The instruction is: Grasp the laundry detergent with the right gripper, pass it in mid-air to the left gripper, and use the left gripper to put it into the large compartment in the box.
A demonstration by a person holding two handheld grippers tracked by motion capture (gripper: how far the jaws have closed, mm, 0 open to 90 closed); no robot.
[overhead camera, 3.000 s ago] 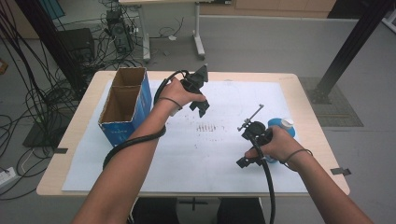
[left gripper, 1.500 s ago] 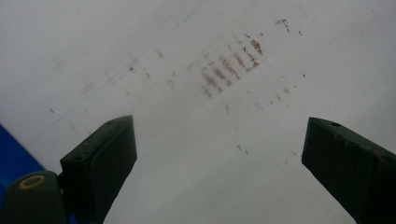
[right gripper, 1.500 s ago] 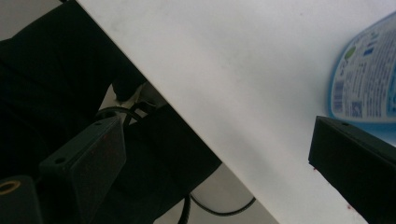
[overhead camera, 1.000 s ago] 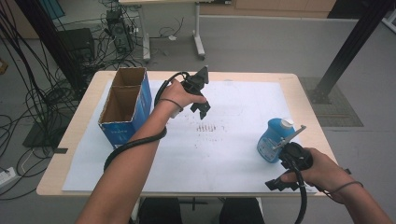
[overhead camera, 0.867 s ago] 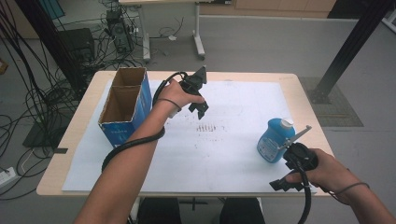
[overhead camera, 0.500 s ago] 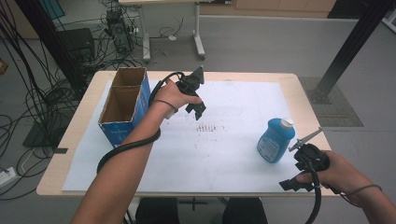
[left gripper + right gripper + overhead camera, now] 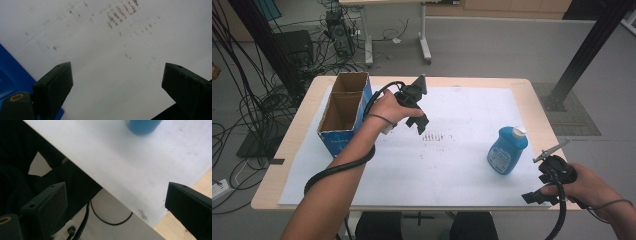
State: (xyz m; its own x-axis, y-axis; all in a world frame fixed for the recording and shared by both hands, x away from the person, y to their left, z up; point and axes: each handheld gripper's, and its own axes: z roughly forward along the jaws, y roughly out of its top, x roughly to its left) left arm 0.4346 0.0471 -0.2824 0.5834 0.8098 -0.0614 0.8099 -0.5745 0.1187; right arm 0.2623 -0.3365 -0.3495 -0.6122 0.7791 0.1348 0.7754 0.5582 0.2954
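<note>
A blue bottle with a white cap stands upright on the white paper, right of the middle. My right gripper is to its right, at the table's front right edge, apart from the bottle. In the right gripper view the right gripper is open and holds nothing, with the bottle's base at the top. My left gripper hovers over the paper right of a cardboard box. The left gripper is open too, over brown marks on the paper.
The tall box has blue sides and two open compartments, and its blue wall is close on the left in the left gripper view. Below the table's front edge hang dark cables. Floor cables and another table's legs lie beyond the far edge.
My right hand has drawn back from the bottle toward the front right corner, leaving the bottle standing. My left hand has drifted a little toward the box.
</note>
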